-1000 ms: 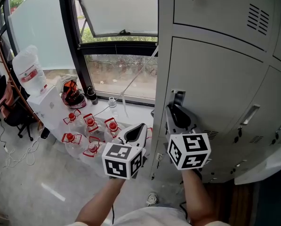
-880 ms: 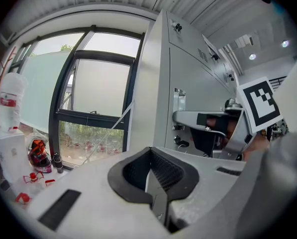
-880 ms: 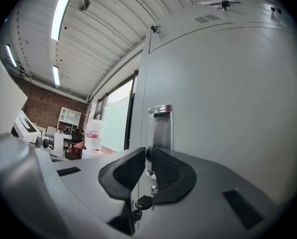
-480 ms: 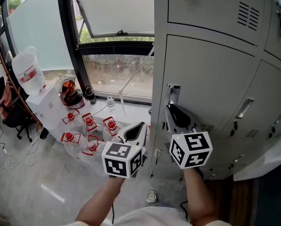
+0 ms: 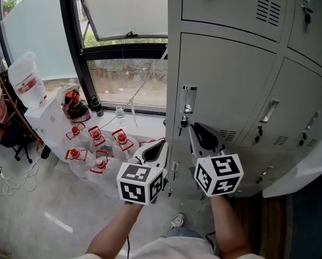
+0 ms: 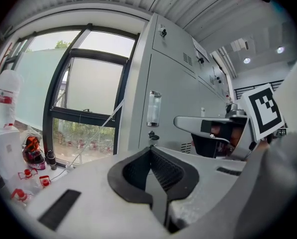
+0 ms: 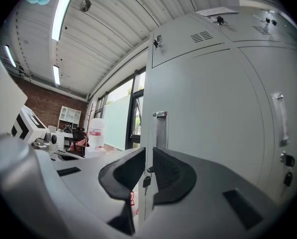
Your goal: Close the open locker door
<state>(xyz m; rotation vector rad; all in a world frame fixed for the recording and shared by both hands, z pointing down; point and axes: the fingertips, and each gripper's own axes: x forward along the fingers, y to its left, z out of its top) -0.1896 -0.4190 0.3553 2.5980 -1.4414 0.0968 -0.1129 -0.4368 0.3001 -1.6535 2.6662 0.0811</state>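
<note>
Several red-capped jugs [image 5: 96, 136] beside lockers [image 5: 231, 74].

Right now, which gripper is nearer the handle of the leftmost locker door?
Right. The right gripper points up just below the handle, jaws slightly apart, empty; the left gripper sits lower and further left, jaws shut.

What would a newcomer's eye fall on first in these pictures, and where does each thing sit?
A wall of grey lockers fills the right half of the head view. At bottom centre, the left tongs and right tongs carry bold black-and-white marker cubes. At left, red-capped water bottles cluster on the floor below the window.
</note>
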